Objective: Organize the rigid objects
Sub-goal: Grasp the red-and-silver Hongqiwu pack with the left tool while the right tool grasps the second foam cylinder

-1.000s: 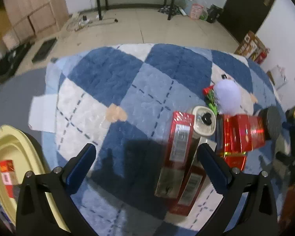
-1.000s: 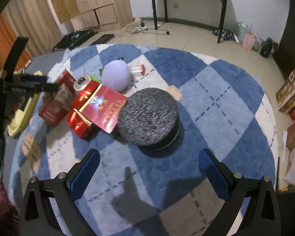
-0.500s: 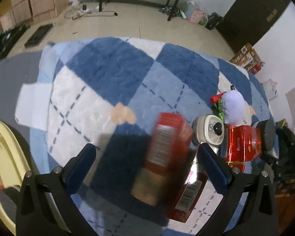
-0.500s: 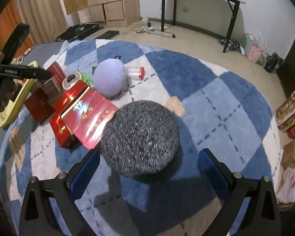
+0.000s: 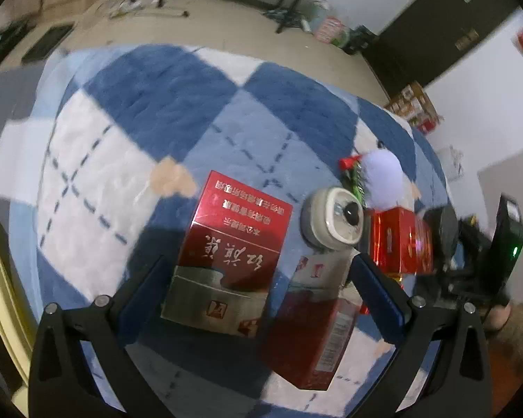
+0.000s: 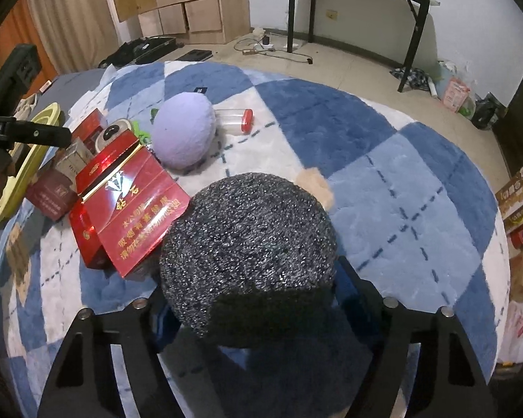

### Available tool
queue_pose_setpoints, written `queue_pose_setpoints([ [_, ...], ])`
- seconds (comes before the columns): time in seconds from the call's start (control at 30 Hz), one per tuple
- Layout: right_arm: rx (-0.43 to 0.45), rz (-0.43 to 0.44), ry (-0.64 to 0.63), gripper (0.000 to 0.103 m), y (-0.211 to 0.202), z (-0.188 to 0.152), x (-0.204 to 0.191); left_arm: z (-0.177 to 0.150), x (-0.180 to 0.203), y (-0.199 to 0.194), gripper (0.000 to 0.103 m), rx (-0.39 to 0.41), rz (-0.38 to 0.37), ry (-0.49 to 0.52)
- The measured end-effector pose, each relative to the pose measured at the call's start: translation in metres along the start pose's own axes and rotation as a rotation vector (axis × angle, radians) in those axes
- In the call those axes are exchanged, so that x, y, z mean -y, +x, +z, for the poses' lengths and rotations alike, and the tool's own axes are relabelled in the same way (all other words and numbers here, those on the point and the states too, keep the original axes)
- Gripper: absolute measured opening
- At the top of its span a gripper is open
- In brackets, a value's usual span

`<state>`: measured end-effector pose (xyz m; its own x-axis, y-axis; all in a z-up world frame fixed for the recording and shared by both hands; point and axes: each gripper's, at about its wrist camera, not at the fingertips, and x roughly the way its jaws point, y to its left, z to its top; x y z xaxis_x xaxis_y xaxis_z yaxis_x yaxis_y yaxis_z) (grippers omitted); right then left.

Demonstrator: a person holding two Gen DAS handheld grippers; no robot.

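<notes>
In the left wrist view my left gripper (image 5: 258, 280) is open over two red cartons on the blue checked rug (image 5: 164, 97). One red and silver carton (image 5: 232, 250) lies with its near end between the fingers. A dark red carton (image 5: 313, 327) lies beside it. A white round tin (image 5: 333, 219) and a shiny red box (image 5: 399, 240) sit beyond. In the right wrist view my right gripper (image 6: 247, 299) has its fingers on both sides of a grey speckled round object (image 6: 249, 254). The shiny red box (image 6: 129, 202) lies left of it.
A lilac plush ball (image 6: 184, 132) and a clear tube with a red cap (image 6: 239, 122) lie further back. A yellow basin (image 6: 24, 156) stands at the rug's left edge. Cardboard boxes (image 6: 521, 195) are stacked at the right, a black table (image 6: 359, 3) at the back.
The left gripper has come down closer over the red and silver carton, which has turned onto its broad face. The right gripper has advanced and closed on the grey round object.
</notes>
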<state>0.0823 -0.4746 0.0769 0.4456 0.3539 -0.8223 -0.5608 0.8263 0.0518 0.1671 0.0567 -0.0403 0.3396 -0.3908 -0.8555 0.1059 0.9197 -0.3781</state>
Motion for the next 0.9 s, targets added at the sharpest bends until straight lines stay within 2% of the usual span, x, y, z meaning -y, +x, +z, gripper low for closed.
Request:
queue_pose_setpoints([
  [0.1,0.008,0.001,-0.009,0.07,-0.003,-0.003,0.0,0.002,0.005,-0.005,0.103,-0.008,0.023,0.091],
  [0.2,0.004,0.005,-0.008,0.07,-0.004,-0.006,0.001,0.008,-0.005,-0.015,0.103,-0.011,0.081,0.136],
  [0.33,-0.001,0.008,-0.012,0.07,-0.005,-0.007,0.002,0.007,-0.025,-0.016,0.103,-0.009,0.173,0.138],
  [0.47,0.0,0.007,-0.025,0.07,-0.005,-0.008,0.001,-0.001,-0.033,-0.009,0.103,-0.015,0.203,0.12],
  [0.53,-0.004,0.003,-0.024,0.071,-0.003,-0.008,0.001,-0.007,-0.026,0.0,0.103,-0.055,0.169,0.14],
  [0.57,-0.009,-0.001,-0.028,0.071,-0.002,-0.008,0.0,-0.009,-0.023,-0.001,0.103,-0.04,0.155,0.151],
  [0.63,-0.009,-0.01,-0.038,0.071,-0.001,-0.008,-0.002,-0.012,-0.013,-0.002,0.103,-0.007,0.199,0.209],
  [0.7,-0.009,-0.015,-0.044,0.071,-0.001,-0.009,-0.003,-0.014,-0.006,0.008,0.103,-0.058,0.242,0.263],
  [0.77,-0.009,-0.013,-0.042,0.071,0.0,-0.008,-0.003,-0.019,-0.003,0.017,0.103,-0.092,0.246,0.274],
  [0.9,-0.01,-0.019,-0.035,0.068,-0.002,-0.008,-0.001,-0.028,0.003,0.023,0.102,-0.061,0.292,0.292],
])
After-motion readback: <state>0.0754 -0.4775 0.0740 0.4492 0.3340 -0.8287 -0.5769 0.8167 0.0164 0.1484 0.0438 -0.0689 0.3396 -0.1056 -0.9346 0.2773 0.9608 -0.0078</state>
